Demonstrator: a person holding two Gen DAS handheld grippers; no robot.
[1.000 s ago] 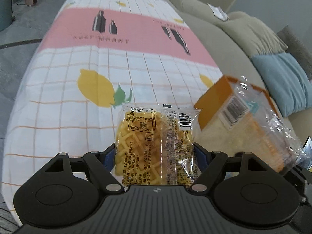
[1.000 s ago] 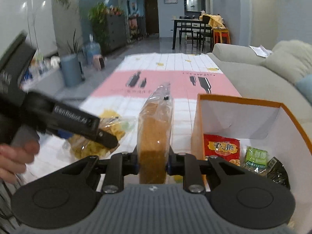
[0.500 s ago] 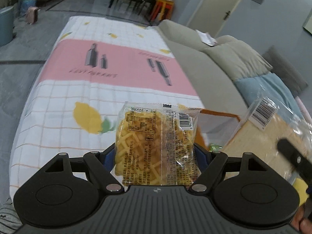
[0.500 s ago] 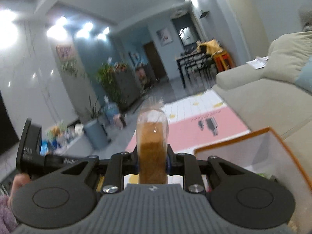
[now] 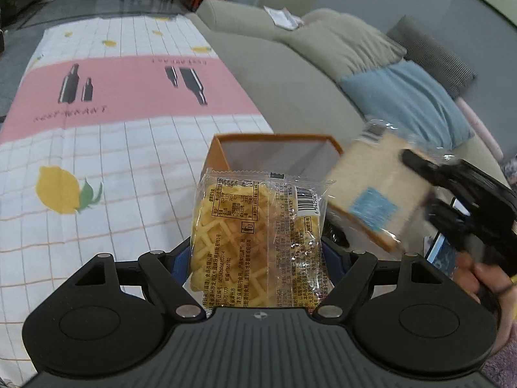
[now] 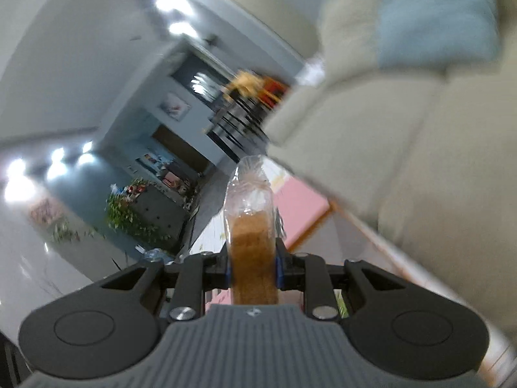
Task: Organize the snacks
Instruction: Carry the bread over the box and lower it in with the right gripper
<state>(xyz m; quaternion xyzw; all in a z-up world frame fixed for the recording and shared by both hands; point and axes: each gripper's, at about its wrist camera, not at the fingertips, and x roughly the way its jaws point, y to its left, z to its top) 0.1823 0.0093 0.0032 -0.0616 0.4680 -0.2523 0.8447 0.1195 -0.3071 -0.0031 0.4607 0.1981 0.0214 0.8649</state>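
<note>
Two snack packs are in view: one clear packet of yellow lattice crisps [image 5: 258, 239] at lower centre of the left wrist view, and one wrapped bread slice [image 5: 378, 194] at right (seen edge-on in the other view). One orange box [image 5: 274, 152] sits mid-frame. Two grippers, the left gripper [image 5: 258, 258] and the right gripper [image 6: 253, 268]. One checked tablecloth [image 5: 113, 135], one sofa [image 5: 290, 71], one blue cushion [image 5: 407, 97] at upper right.

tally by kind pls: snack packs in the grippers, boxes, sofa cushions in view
Snack packs held: 2, the yellow snack pack in the left gripper and the wrapped bread slice in the right gripper.
Boxes: 1, the orange box on the tablecloth.
Sofa cushions: 3, beige cushion, blue cushion, grey cushion.
Total: 6
</note>
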